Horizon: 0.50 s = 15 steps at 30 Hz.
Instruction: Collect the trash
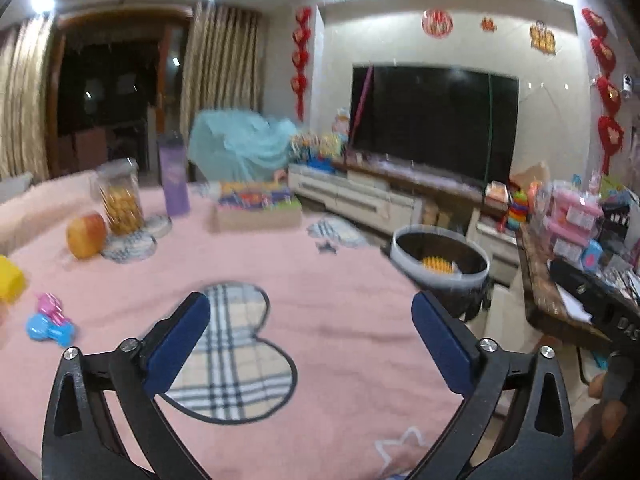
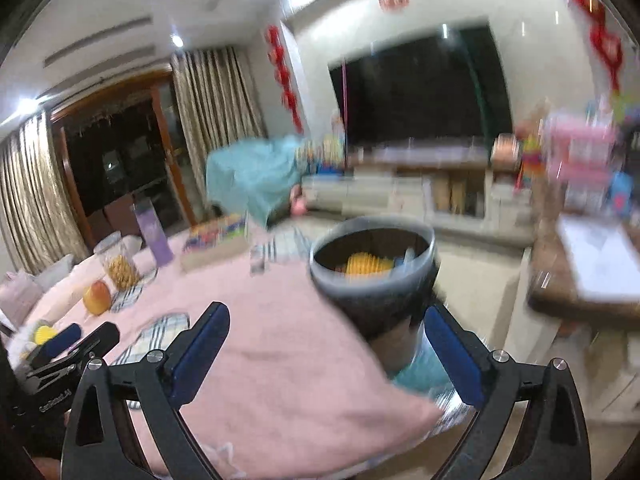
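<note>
Left wrist view shows a round grey trash bin [image 1: 440, 258] just past the far right edge of the pink blanket [image 1: 280, 272], with a yellow ridged item [image 1: 439, 266] lying inside it. Right wrist view, blurred, shows the same bin [image 2: 372, 264] holding that yellow item [image 2: 366, 266] and something bluish beside it that is too smeared to name. A clear jar [image 1: 119, 196] on the blanket holds yellow snacks; an open cardboard box [image 1: 256, 208] holds colourful packets.

Both claws are released and empty: the left gripper [image 1: 310, 336] hangs over a plaid heart patch [image 1: 236, 360], the right gripper [image 2: 326, 344] over the blanket's corner before the bin.

One apple [image 1: 86, 236], one purple bottle [image 1: 174, 178], two coasters [image 1: 132, 242] and one blue-and-pink toy [image 1: 48, 320] rest on the blanket. Behind stand a television [image 1: 432, 120], a low cabinet [image 1: 352, 196] and curtains [image 1: 220, 64].
</note>
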Each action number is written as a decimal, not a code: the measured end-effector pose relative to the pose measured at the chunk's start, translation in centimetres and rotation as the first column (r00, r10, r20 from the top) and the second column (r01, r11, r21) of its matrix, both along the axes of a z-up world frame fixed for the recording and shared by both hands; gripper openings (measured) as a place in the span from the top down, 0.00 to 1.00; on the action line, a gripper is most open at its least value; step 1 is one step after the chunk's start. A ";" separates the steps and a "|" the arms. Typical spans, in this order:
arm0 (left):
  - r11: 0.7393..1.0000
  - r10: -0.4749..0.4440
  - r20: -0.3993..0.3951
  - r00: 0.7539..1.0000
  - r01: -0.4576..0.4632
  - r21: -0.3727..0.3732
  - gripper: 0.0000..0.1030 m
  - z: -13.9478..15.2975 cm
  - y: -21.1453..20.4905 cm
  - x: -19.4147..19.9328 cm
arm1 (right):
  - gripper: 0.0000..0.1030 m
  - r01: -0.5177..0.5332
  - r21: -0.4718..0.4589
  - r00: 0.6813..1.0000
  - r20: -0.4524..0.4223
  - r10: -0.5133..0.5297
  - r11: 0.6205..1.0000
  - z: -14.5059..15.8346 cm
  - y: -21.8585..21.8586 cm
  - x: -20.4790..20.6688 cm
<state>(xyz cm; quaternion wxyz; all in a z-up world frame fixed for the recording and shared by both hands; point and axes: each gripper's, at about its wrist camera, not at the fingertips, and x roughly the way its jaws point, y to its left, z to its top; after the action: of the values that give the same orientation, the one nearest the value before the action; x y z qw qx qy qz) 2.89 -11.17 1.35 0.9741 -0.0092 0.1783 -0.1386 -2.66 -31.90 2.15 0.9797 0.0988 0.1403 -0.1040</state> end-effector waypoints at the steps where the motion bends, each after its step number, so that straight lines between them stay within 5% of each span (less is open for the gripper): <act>1: 1.000 0.014 0.031 0.999 -0.014 -0.004 0.00 0.5 0.2 -0.6 | 0.00 0.011 -0.042 0.999 0.053 -0.009 0.999 0.8 0.6 -0.8; 4: 0.999 0.034 0.091 0.995 -0.033 -0.011 0.00 1.1 0.7 -1.9 | 0.00 0.044 -0.109 0.992 0.120 -0.031 0.993 1.7 1.7 -2.1; 15: 0.997 0.068 0.095 0.993 -0.072 0.039 0.00 -0.5 0.9 -2.8 | 0.00 0.027 -0.062 0.998 0.064 -0.023 0.998 -0.8 2.0 -2.0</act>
<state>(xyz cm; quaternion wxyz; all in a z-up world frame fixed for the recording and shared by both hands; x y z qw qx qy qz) 0.11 -10.26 0.89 0.9856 0.0115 0.1350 -0.1008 -4.63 -29.90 1.38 0.9849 0.0729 0.1045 -0.1173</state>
